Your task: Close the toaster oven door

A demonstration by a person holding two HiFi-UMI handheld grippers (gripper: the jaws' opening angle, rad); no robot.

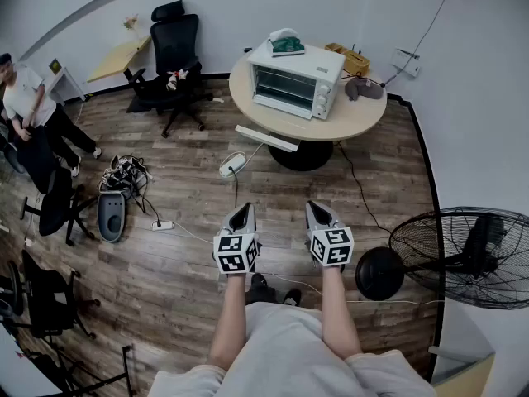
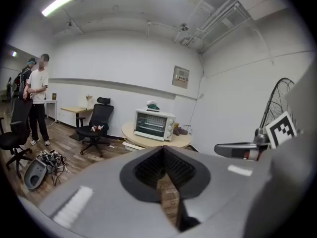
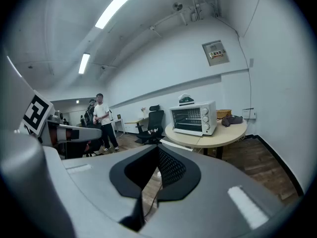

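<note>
A white toaster oven [image 1: 296,79] stands on a round wooden table [image 1: 355,121] across the room, its glass door upright against the front. The oven also shows small and distant in the left gripper view [image 2: 154,124] and in the right gripper view [image 3: 193,118]. My left gripper [image 1: 241,219] and right gripper [image 1: 318,215] hang side by side over the wooden floor, close to my body and well short of the table. The left gripper [image 2: 163,150] and the right gripper [image 3: 157,150] each have their jaws together at the tips, with nothing between them.
A standing fan [image 1: 463,255] is on the floor at my right. A black office chair [image 1: 169,60], a person [image 1: 29,106], tangled cables [image 1: 124,176] and a power strip lie to the left. A white bar [image 1: 266,137] lies below the table's near edge.
</note>
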